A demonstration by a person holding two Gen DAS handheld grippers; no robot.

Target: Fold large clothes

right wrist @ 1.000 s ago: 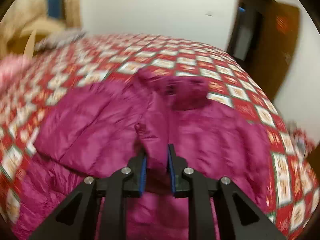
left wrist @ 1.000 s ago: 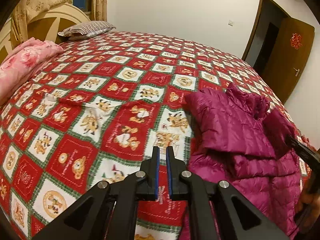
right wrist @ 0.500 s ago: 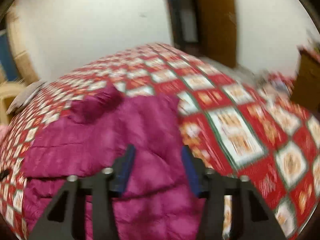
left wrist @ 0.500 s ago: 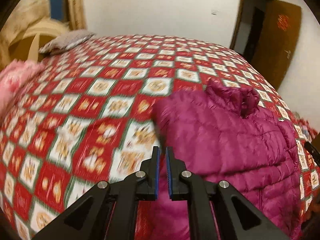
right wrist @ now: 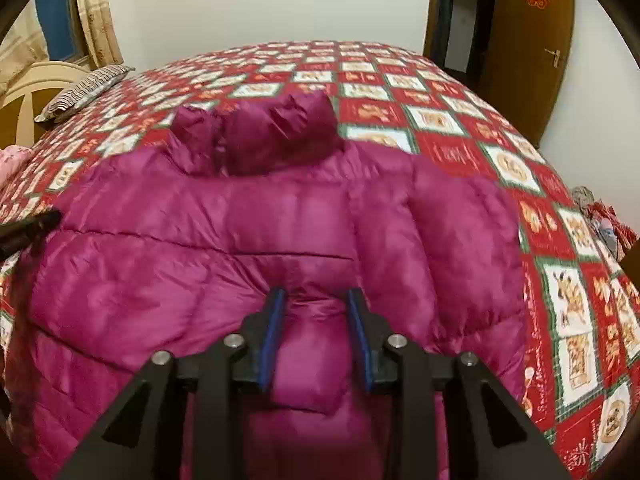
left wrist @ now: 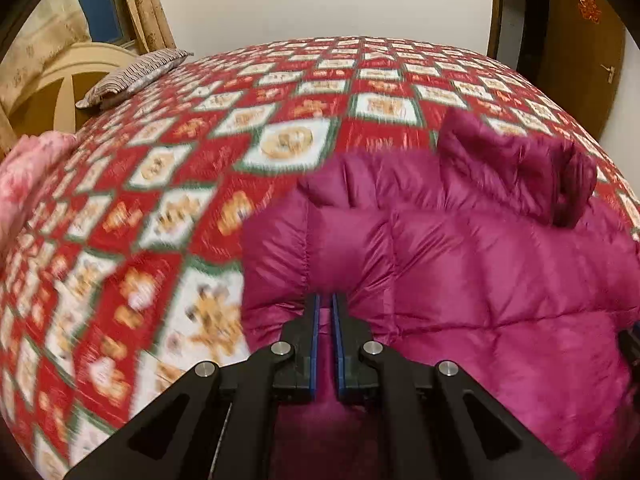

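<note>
A magenta puffer jacket (left wrist: pixel 460 264) lies spread on the bed, its collar (right wrist: pixel 260 136) at the far end. My left gripper (left wrist: pixel 325 298) is shut, its tips down at the jacket's left shoulder edge; no fabric shows between the pads. My right gripper (right wrist: pixel 316 294) hovers low over the jacket (right wrist: pixel 280 216) near its middle. Its jaws stand apart and are closing, with a folded sleeve end (right wrist: pixel 308 372) lying between them; the pads do not visibly press on it. At the left edge of the right wrist view, a black finger of the left gripper (right wrist: pixel 28 228) shows.
The bed wears a red, white and green patchwork cover (left wrist: pixel 160 240). A striped pillow (left wrist: pixel 132 76) and a cream headboard (left wrist: pixel 60 80) are at the far left, with a pink quilt (left wrist: pixel 24 184) beside them. A brown door (right wrist: pixel 528 40) stands at the far right.
The left gripper, still shut, has swept right from bare cover onto the jacket's left edge. The right gripper let go of the sleeve, swung right, then came back over the jacket's middle with jaws apart.
</note>
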